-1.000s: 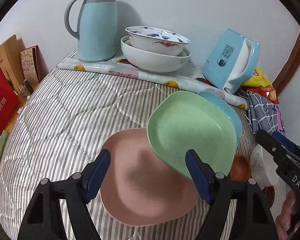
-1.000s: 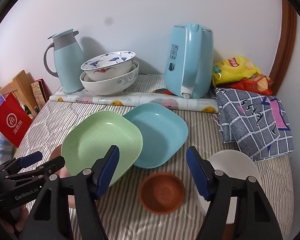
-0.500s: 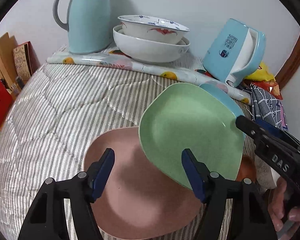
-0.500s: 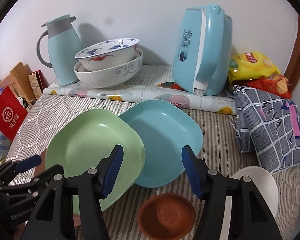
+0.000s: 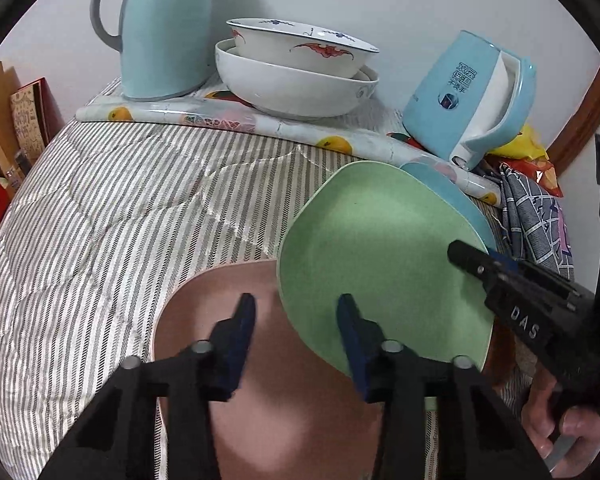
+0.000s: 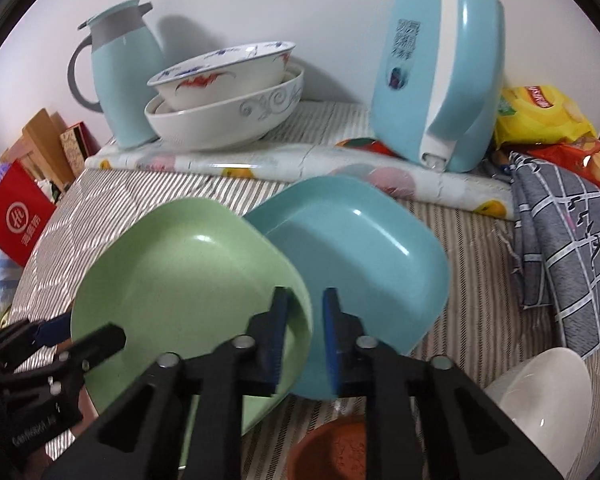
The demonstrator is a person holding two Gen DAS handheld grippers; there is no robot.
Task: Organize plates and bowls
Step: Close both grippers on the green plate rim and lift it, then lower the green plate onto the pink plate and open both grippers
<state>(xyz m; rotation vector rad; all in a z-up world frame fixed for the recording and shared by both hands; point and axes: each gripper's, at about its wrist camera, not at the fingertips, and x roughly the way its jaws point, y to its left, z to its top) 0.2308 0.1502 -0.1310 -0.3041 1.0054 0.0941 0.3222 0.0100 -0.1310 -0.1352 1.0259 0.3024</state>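
Note:
Three square plates overlap on the striped bed cover: a pink plate (image 5: 260, 380), a green plate (image 5: 376, 256) partly on it, and a blue plate (image 6: 360, 248) under the green one's far side. My left gripper (image 5: 296, 312) is open, its fingers astride the edge where green meets pink. My right gripper (image 6: 303, 308) is nearly closed, its fingers either side of the green plate's (image 6: 188, 276) right rim where it meets the blue plate. Two nested white bowls (image 5: 296, 76) stand at the back.
A pale blue thermos jug (image 5: 164, 28) and a blue kettle (image 6: 440, 68) stand by the wall. A small brown dish (image 6: 332, 452) and a white bowl (image 6: 540, 404) sit at the right front. A checked cloth (image 6: 568, 232) and snack bags (image 6: 540, 116) lie right.
Both grippers moved forward toward the plates and narrowed. The right one closed in around the green plate's right rim; the left one came to the green-pink overlap.

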